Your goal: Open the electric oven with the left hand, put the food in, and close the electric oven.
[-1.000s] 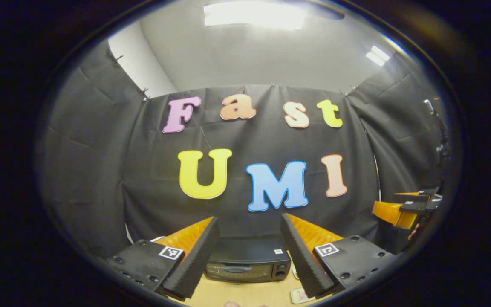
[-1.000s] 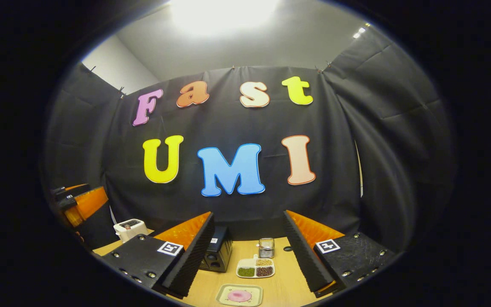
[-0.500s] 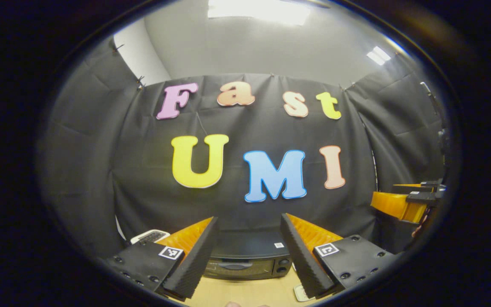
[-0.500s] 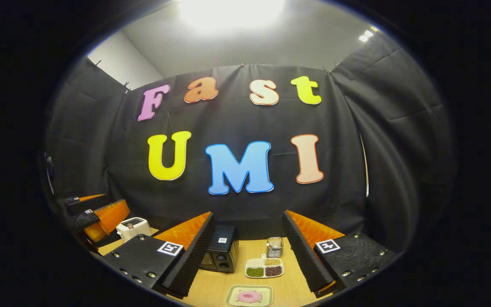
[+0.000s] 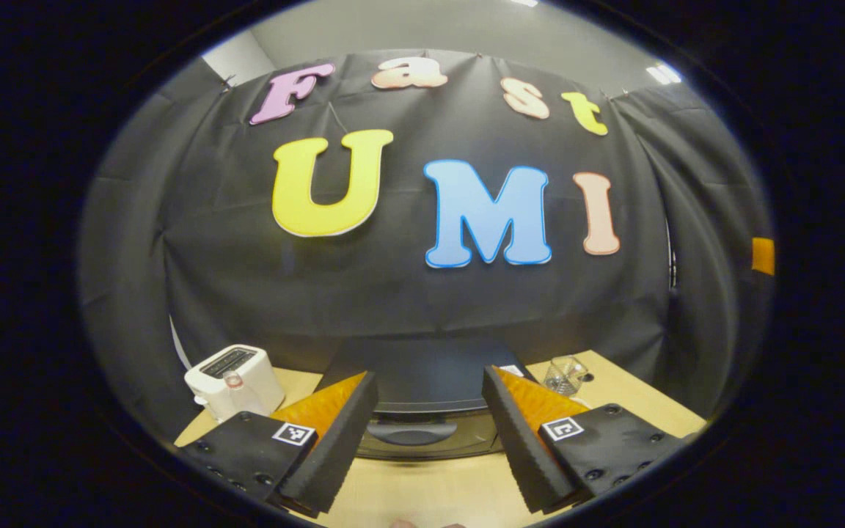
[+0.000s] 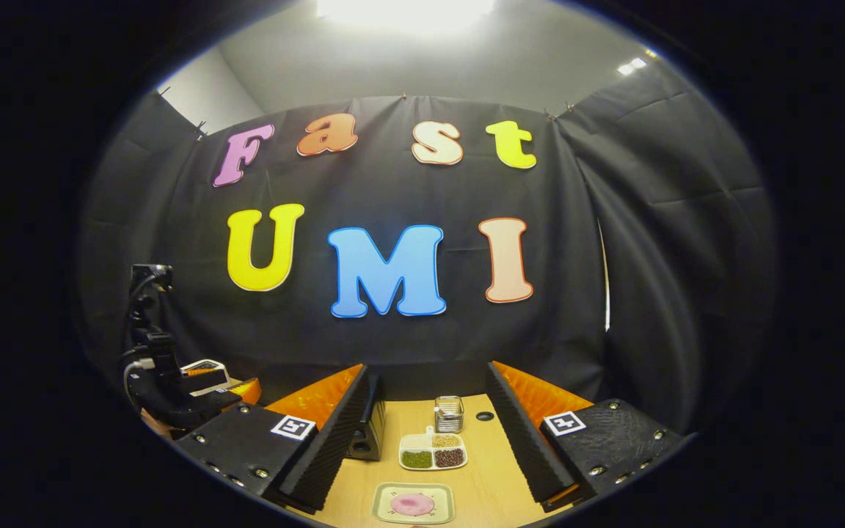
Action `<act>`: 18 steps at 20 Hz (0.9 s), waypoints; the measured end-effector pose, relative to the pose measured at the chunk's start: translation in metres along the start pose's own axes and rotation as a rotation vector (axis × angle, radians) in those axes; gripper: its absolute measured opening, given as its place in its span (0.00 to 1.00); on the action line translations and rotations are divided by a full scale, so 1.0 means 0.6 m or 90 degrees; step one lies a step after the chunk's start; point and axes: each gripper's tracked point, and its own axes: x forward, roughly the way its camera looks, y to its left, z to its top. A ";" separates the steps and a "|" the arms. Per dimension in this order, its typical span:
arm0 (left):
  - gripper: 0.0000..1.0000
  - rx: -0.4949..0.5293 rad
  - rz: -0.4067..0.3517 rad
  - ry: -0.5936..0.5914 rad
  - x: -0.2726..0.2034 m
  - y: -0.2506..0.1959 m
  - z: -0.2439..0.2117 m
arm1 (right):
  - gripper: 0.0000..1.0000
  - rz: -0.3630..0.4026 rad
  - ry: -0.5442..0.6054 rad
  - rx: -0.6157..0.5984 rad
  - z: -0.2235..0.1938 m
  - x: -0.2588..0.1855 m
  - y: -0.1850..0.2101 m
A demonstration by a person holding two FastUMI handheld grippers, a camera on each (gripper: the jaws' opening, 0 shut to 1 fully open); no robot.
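**Left claw hovering before the closed oven, food waiting under the right**

Left gripper (image 5: 426,440) is hanging with its fingers spread wide apart, gripping nothing. Just beyond the fingertips, centred in the gap between them, the electric oven (image 5: 422,381) is sitting on the wooden table (image 5: 422,491), its door closed and the door handle (image 5: 411,433) lying straight ahead of the claw, not touched. Off past the left finger a white toaster (image 5: 234,380) is standing; past the right finger a glass cup (image 5: 565,375) is resting farther back.

Right gripper (image 6: 426,440) is also holding its fingers wide apart and empty. Below and between them the plate of pink food (image 6: 413,504) is lying nearest, then a divided dish of beans (image 6: 433,452), then a small jar (image 6: 450,413). The oven's side is peeking from behind its left finger.
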 end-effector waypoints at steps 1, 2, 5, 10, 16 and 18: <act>1.00 0.003 0.001 0.018 0.023 0.002 -0.023 | 0.98 -0.004 -0.001 0.006 0.001 0.000 -0.002; 1.00 0.004 0.005 0.034 0.043 0.008 -0.046 | 0.98 -0.008 -0.004 0.013 0.006 -0.001 -0.003; 1.00 0.001 0.014 0.074 0.090 0.019 -0.098 | 0.98 -0.032 -0.004 0.015 0.005 -0.001 -0.017; 0.97 0.006 0.009 0.115 0.144 0.025 -0.154 | 0.98 -0.056 0.005 0.016 0.000 0.004 -0.030; 0.98 -0.002 0.010 0.134 0.149 0.027 -0.183 | 0.98 -0.055 0.012 0.017 -0.004 0.015 -0.021; 0.98 -0.004 0.007 0.133 0.142 0.024 -0.187 | 0.97 -0.050 0.017 0.020 -0.010 0.017 -0.014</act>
